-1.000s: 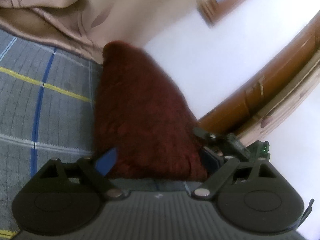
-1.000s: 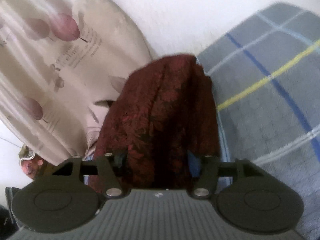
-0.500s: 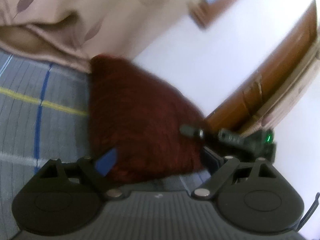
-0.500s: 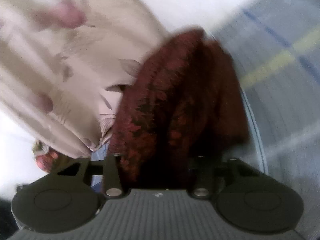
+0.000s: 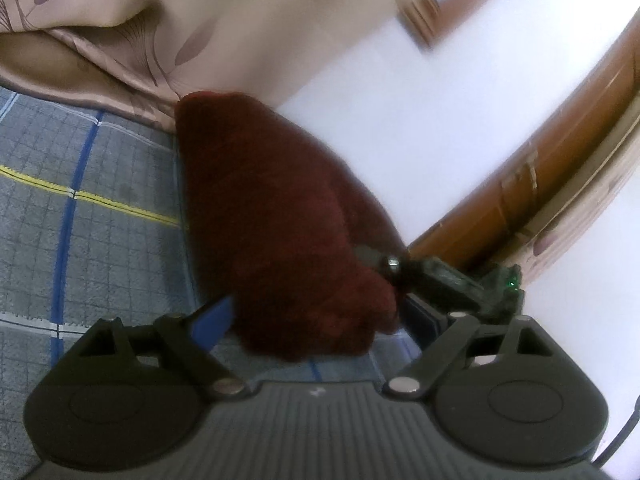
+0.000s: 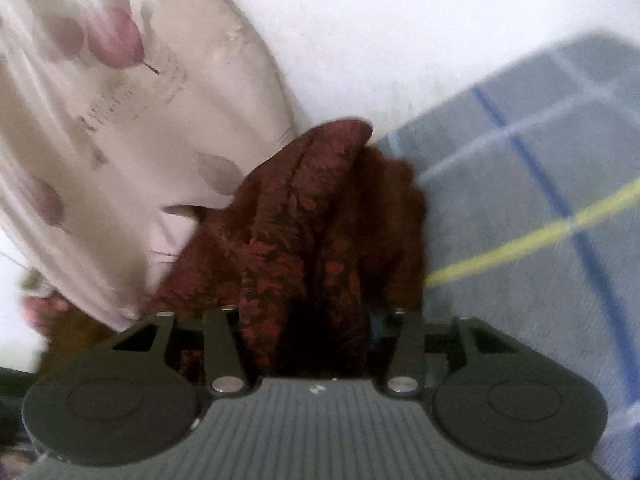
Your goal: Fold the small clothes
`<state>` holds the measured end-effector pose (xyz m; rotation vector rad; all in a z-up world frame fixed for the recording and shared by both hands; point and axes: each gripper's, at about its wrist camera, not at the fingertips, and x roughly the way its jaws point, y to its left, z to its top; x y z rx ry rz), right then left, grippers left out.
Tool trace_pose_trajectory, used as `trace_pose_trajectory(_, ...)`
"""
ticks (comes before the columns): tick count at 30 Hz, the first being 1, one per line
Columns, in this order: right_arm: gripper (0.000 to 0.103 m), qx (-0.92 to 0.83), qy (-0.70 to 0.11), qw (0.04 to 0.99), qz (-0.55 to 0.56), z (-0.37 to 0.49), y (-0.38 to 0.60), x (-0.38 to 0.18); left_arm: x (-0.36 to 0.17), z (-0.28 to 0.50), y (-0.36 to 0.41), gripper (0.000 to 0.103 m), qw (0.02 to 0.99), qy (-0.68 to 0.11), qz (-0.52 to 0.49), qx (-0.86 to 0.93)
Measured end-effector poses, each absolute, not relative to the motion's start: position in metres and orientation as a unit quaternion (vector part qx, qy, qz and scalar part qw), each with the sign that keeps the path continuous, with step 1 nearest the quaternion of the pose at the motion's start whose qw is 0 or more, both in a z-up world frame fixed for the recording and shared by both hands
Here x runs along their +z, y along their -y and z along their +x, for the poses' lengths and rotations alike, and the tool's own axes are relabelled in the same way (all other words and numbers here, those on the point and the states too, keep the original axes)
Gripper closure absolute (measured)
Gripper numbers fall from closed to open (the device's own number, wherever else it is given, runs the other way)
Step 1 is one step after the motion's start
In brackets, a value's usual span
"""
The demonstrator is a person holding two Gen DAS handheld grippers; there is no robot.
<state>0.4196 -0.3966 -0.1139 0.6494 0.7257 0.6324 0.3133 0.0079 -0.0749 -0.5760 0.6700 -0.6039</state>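
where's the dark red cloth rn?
Both wrist views: dark red patterned cloth bunched between each gripper's fingers, above the grey plaid blanket, beige leaf-print curtain behind.

Left gripper (image 5: 316, 320) spread wide, blue fingers (image 5: 212, 320) either side of dark red garment (image 5: 276, 220); no pad visibly pressing cloth. Garment bunched, hanging over right edge of grey checked blanket (image 5: 92, 216) with blue and yellow stripes. Right gripper (image 5: 404, 270) pokes in from right, touching garment's lower right; its jaws hidden. Beige leaf-print curtain (image 5: 168, 24) along blanket's far edge. Brown wooden frame (image 5: 540, 184) at right
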Motion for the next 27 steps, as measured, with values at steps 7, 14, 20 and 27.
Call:
trace_pose_trajectory(7, 0.000, 0.276, -0.308, 0.843, 0.343, 0.390, 0.415, -0.091, -0.064, 0.313, -0.004, 0.012, 0.877, -0.319, -0.241, -0.267)
trace_pose_trajectory(14, 0.014, 0.250, -0.260, 0.876, 0.322, 0.374, 0.414, -0.075, -0.048, 0.308, 0.023, 0.012, 0.924, -0.325, -0.098, -0.175)
trace_pose_trajectory(20, 0.044, 0.238, -0.344, 0.875, 0.242, 0.378, 0.368, -0.109, -0.041, 0.302, 0.045, 0.012, 0.943, -0.313, 0.000, -0.116)
trace_pose_trajectory(27, 0.024, 0.218, -0.271, 0.905, 0.246, 0.349, 0.380, -0.075, -0.035, 0.301, 0.059, 0.012, 0.948, -0.305, 0.042, -0.084)
